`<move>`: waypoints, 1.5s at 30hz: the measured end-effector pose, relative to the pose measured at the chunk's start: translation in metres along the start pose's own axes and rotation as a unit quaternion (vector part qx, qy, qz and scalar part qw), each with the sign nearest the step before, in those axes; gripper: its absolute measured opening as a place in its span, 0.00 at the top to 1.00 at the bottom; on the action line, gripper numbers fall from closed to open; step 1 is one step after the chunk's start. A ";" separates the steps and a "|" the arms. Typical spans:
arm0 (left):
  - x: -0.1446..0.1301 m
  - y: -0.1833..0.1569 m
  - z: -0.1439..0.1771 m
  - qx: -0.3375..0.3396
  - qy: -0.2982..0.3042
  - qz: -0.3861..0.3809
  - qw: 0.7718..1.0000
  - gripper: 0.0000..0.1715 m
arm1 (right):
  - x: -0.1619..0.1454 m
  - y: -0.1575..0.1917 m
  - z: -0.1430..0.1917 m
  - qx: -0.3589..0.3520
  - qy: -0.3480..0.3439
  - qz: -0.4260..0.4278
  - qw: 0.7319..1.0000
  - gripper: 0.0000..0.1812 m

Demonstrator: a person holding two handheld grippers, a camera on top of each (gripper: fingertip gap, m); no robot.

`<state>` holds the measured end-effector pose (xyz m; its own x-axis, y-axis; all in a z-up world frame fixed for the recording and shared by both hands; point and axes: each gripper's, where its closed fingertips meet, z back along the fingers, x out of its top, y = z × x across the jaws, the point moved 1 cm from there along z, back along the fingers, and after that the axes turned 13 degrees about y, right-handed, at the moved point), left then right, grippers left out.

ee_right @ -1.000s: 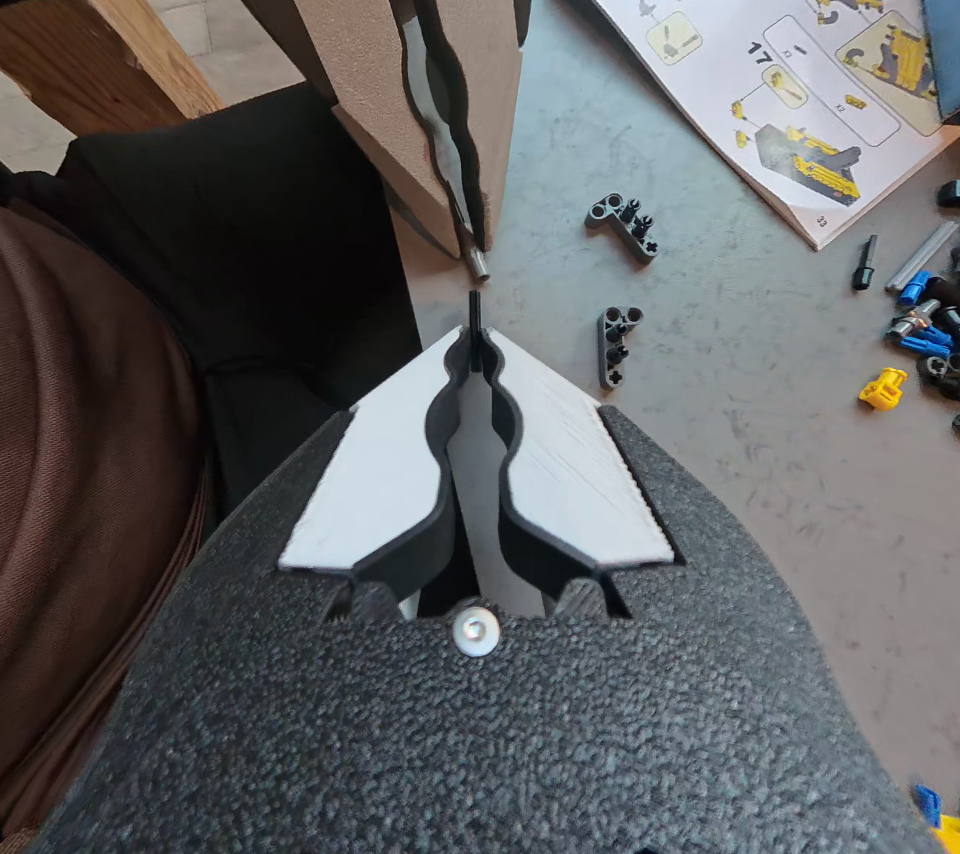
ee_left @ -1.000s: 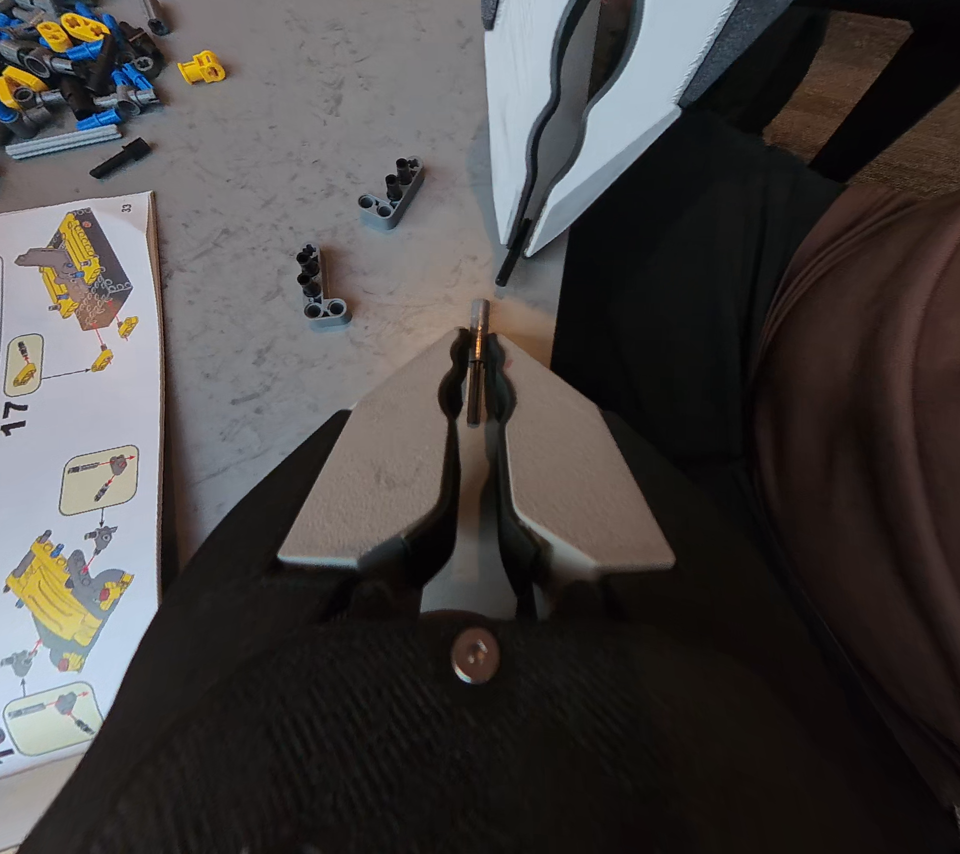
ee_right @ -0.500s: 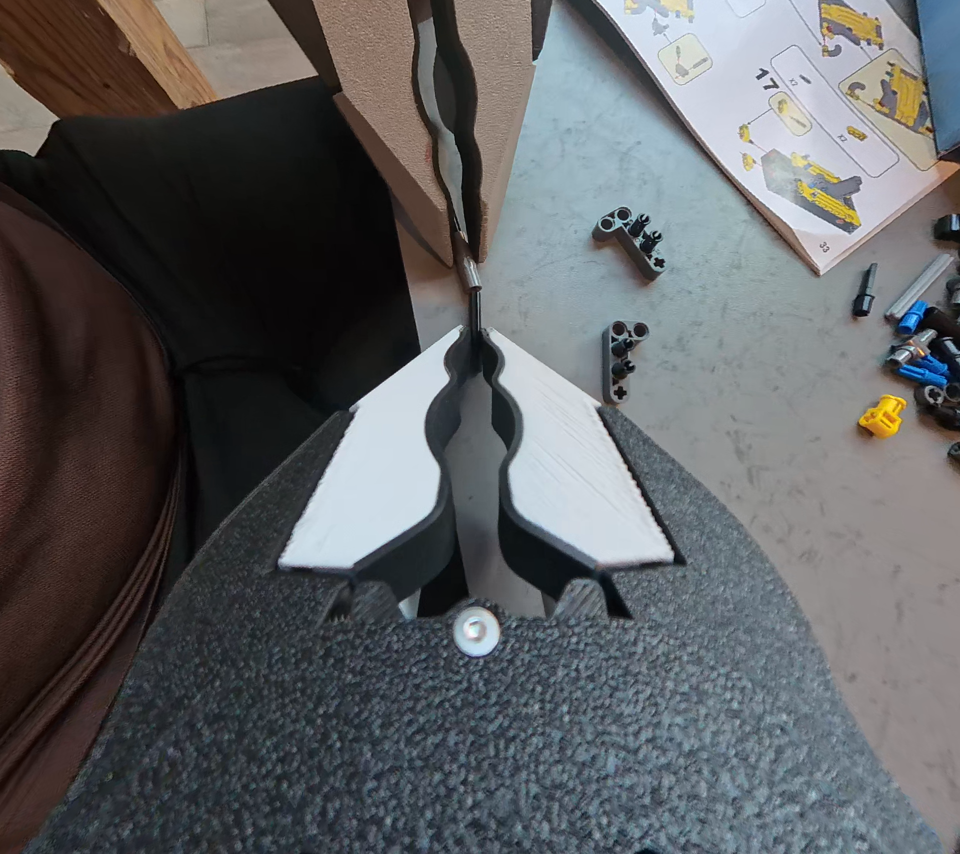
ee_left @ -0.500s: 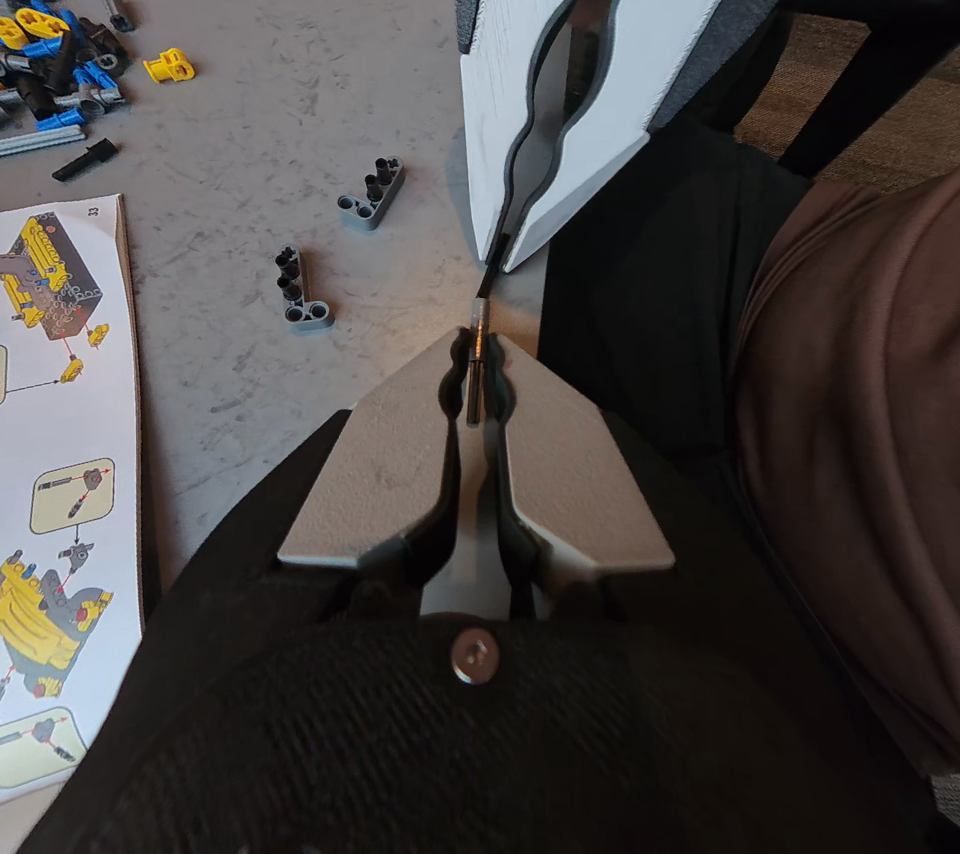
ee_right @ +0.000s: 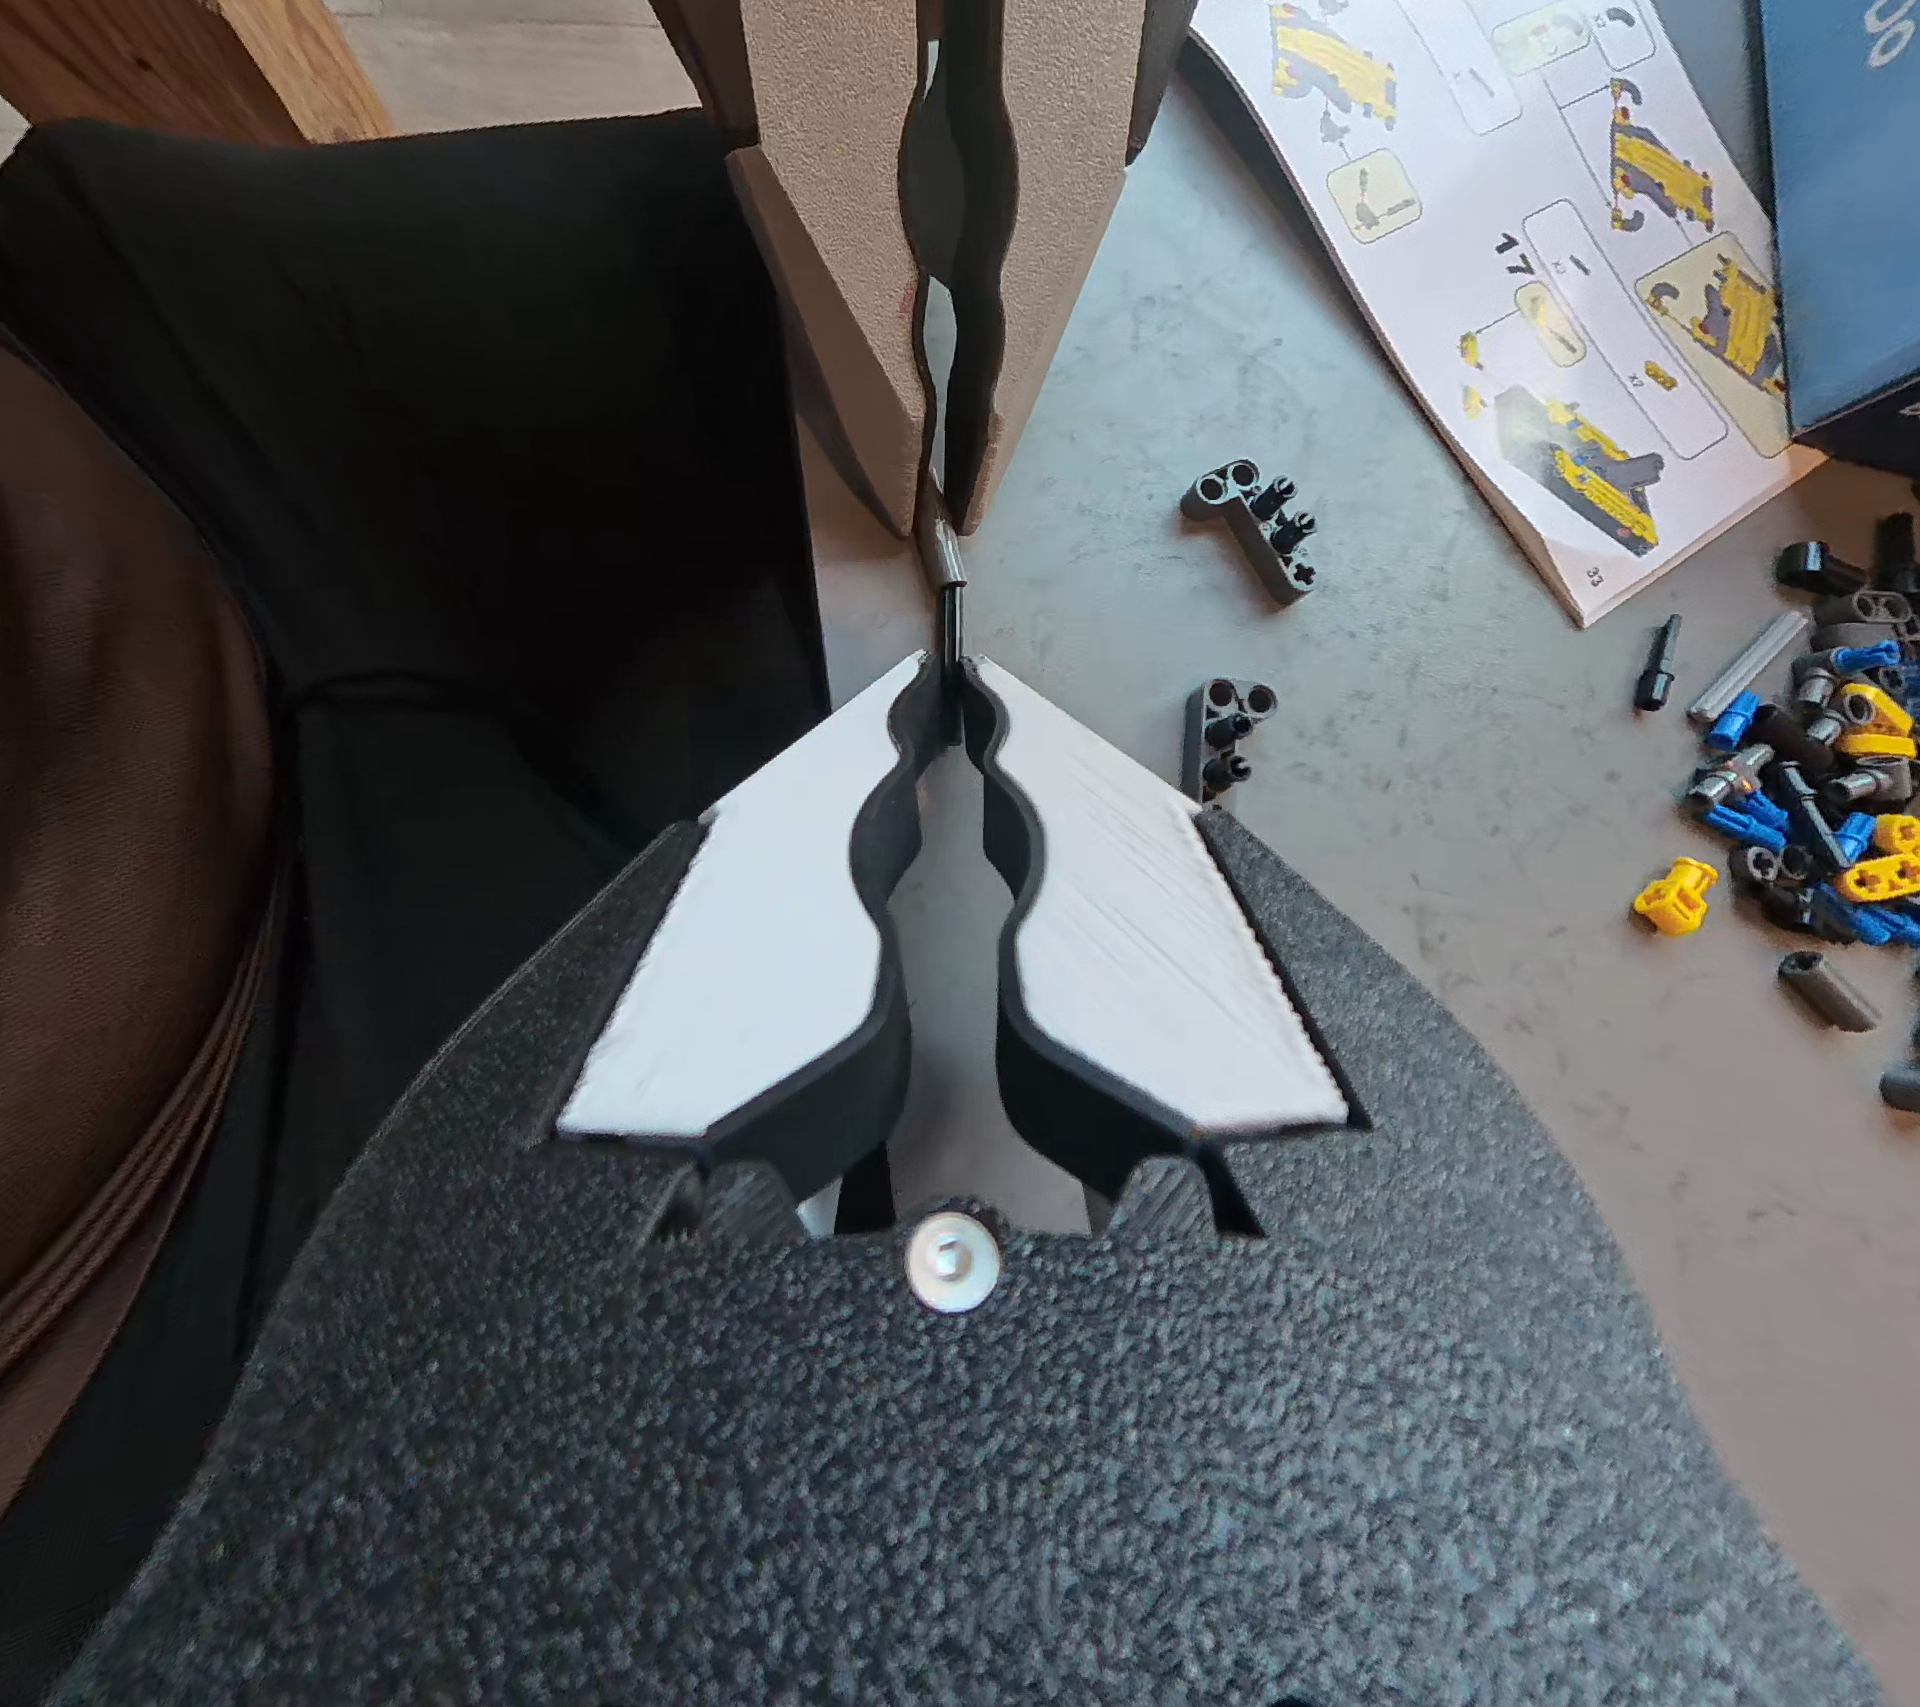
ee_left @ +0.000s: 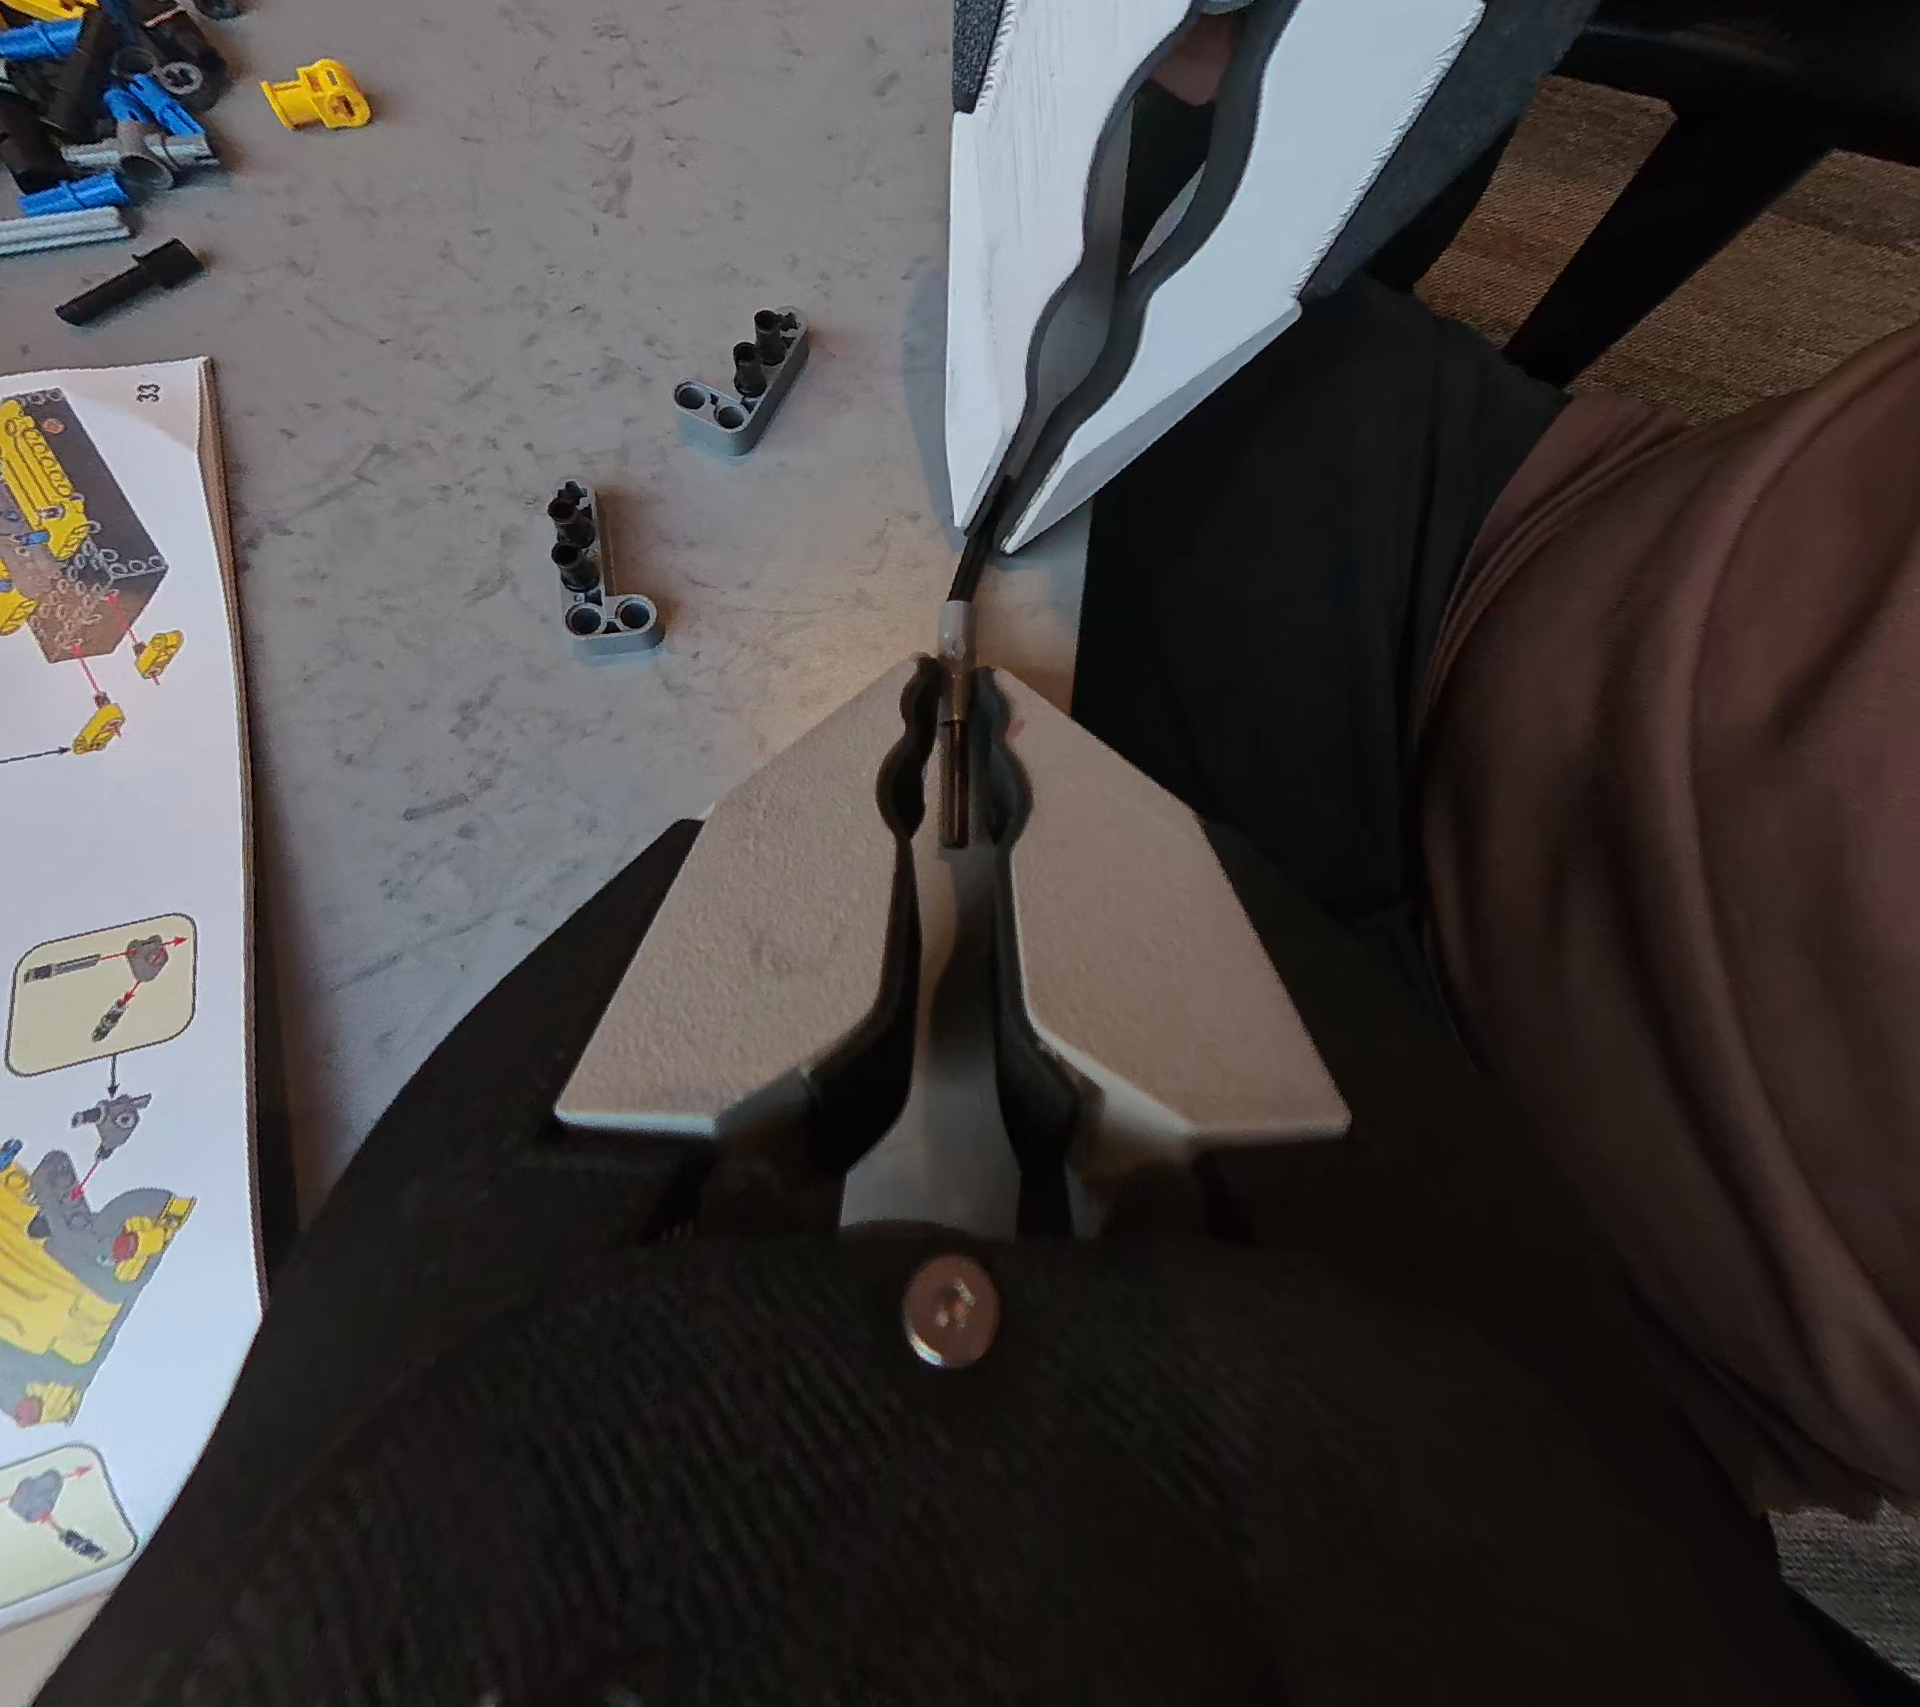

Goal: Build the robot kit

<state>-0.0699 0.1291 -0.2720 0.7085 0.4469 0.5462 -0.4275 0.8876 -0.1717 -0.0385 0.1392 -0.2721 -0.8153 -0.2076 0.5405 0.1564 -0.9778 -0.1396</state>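
Grey sleeve [ee_left: 954, 774] pinched in left gripper [ee_left: 951, 681] meets black rod [ee_right: 950, 660] clamped by right gripper [ee_right: 945, 670].

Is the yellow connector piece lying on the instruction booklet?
No, the yellow connector lies on the bare grey table, apart from the instruction booklet.

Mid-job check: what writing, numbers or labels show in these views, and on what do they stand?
Instruction booklet: printed step numbers and a page number near its corner; I do not copy writing out.
Blue box: white lettering on its side, cut off by the frame edge.
Loose building pieces: no writing visible.
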 end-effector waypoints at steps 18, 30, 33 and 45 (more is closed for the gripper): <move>0.000 -0.001 -0.001 0.005 0.002 -0.011 1.000 0.98 | 0.002 0.000 0.003 -0.007 -0.012 0.027 1.000 0.98; 0.000 -0.004 -0.002 -0.006 0.004 -0.017 1.000 0.98 | 0.000 0.000 0.001 0.019 -0.009 0.041 0.999 0.99; 0.000 -0.004 -0.002 -0.012 0.005 -0.014 1.000 0.98 | 0.000 0.000 0.001 0.013 -0.011 0.061 0.998 0.99; -0.004 -0.006 0.000 -0.009 0.008 -0.041 0.999 0.98 | -0.001 0.001 0.002 0.008 -0.011 0.064 0.998 0.99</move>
<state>-0.0702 0.1217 -0.2727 0.7490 0.3746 0.5466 -0.3577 0.9229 -0.1424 -0.0367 0.1386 -0.2713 -0.7756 -0.3319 0.5369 0.2678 -0.9433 -0.1963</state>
